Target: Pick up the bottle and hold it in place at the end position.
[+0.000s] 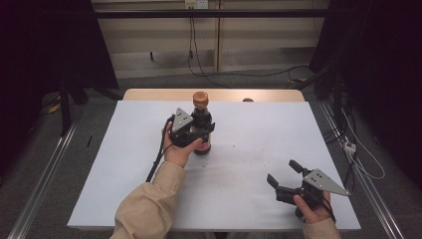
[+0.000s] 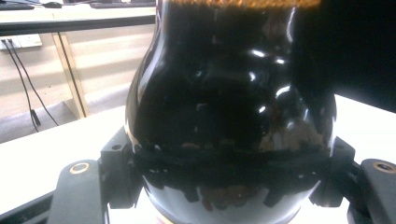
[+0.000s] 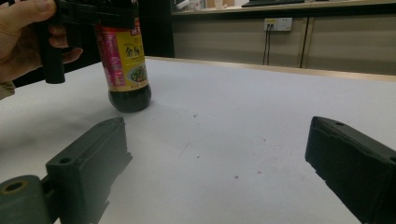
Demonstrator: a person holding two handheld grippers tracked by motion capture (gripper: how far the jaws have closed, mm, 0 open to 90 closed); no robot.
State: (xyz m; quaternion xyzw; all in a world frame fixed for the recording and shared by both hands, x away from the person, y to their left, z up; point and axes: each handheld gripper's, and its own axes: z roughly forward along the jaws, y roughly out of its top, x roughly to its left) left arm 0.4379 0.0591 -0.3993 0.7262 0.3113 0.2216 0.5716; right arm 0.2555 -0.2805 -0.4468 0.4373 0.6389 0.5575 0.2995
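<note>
High view, near edge first: right gripper (image 1: 282,175) sits at about 5 o'clock on the white desk (image 1: 249,149), held low in the person's right hand (image 1: 312,208), grey three-cornered plate on top. Its jaws are spread wide with nothing between them, pointing toward 10 o'clock. Right gripper view confirms this: the two black jaws stand far apart at the lower corners, bare desk surface between them, a few small dark specks on it. Farther in, at roughly the desk centre and slightly toward 11 o'clock, left gripper (image 1: 201,132) is held by the left hand (image 1: 178,149), beige sleeve (image 1: 149,204) running back to 7 o'clock, cable trailing along the forearm. Its jaws are closed around the dark sauce bottle (image 1: 201,124), clamped on the body below the shoulder. Left gripper view: the bottle's glossy black glass bulges between both jaws, pads pressed against it on either side. Bottle is upright; its base looks to be on or just above the desk, cannot tell which. Brown cap (image 1: 200,98) on top. Right gripper view shows the bottle's red and yellow label (image 3: 123,51) facing the right gripper. The two grippers are well apart. Beyond the desk at 12 o'clock: a wooden edge strip, grey floor, cables hanging from a wall socket.
</note>
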